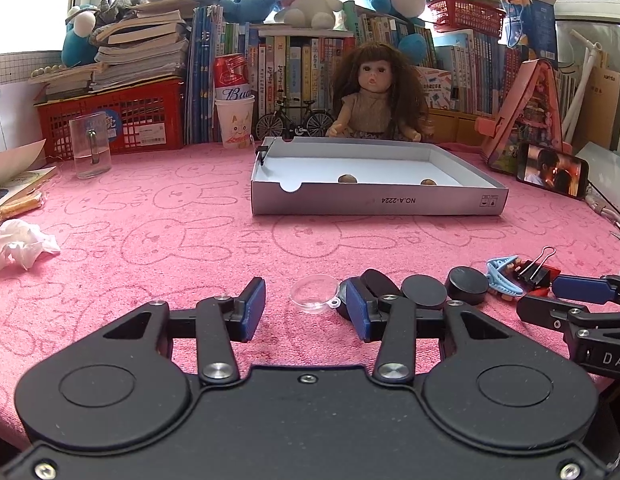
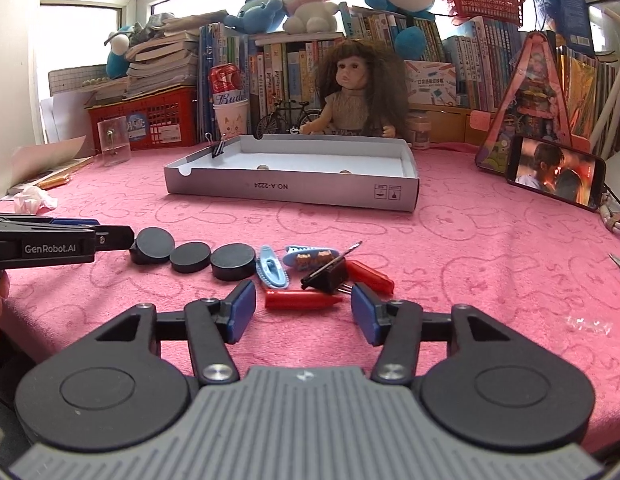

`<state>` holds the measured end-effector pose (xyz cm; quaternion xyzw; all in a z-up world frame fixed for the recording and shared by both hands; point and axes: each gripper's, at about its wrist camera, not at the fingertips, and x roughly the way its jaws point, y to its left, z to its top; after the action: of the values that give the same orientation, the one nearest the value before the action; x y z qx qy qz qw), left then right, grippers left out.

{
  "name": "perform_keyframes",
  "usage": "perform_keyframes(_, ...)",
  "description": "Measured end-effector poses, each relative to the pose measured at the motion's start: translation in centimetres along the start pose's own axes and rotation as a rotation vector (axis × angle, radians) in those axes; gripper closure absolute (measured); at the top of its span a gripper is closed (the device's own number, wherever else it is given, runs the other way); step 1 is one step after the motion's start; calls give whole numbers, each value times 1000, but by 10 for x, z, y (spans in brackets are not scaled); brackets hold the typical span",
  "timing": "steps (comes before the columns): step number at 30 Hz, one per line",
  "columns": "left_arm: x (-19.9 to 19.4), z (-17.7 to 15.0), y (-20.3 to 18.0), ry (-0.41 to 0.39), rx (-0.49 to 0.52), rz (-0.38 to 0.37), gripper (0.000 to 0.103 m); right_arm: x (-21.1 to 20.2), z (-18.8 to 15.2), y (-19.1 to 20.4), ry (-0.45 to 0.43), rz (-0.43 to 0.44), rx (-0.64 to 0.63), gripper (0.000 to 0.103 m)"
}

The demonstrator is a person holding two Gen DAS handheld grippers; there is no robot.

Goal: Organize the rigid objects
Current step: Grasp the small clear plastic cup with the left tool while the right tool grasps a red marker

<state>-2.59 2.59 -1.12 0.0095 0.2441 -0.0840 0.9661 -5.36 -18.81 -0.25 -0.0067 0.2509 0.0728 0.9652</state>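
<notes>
- Left gripper (image 1: 305, 310) fingers parted around clear lid (image 1: 314, 293), untouched; right gripper (image 2: 303, 309) parted, empty, red pen (image 2: 301, 300) ahead
- Beyond fingers, box (image 2: 293, 192) "NO.A-2224" holds two nuts (image 2: 263, 167), binder clip (image 2: 218, 148)

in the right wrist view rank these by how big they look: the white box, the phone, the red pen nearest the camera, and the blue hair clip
1. white box
2. phone
3. red pen
4. blue hair clip

The pen lies nearer the camera than the clip, so that last pair is unsure.

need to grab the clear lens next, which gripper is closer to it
Left. The clear lens lies just ahead of the open left gripper, near its right finger. The right gripper sits further right, by the red pieces.
</notes>
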Motion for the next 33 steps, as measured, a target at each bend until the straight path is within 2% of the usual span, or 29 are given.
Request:
perform_keyframes(9, 0, -1, 0, 0, -3, 4, 60, 7, 2, 0, 5, -8, 8, 37)
perform_keyframes(10, 0, -1, 0, 0, -6, 5, 60, 6, 2, 0, 6, -5, 7, 51)
perform_keyframes(11, 0, -1, 0, 0, -7, 5, 60, 6, 2, 0, 5, -8, 5, 53)
perform_keyframes(23, -1, -1, 0, -1, -1, -1, 61, -4, 5, 7, -31, 25, -7, 53)
perform_keyframes(27, -1, 0, 1, -9, -5, 23, 61, -5, 7, 6, -38, 24, 4, 53)
perform_keyframes(29, 0, 3, 5, -7, -23, 39, 61, -6, 8, 6, -44, 21, 6, 53)
perform_keyframes(33, 5, 5, 8, 17, -59, 10, 61, -7, 10, 5, -54, 18, 10, 53)
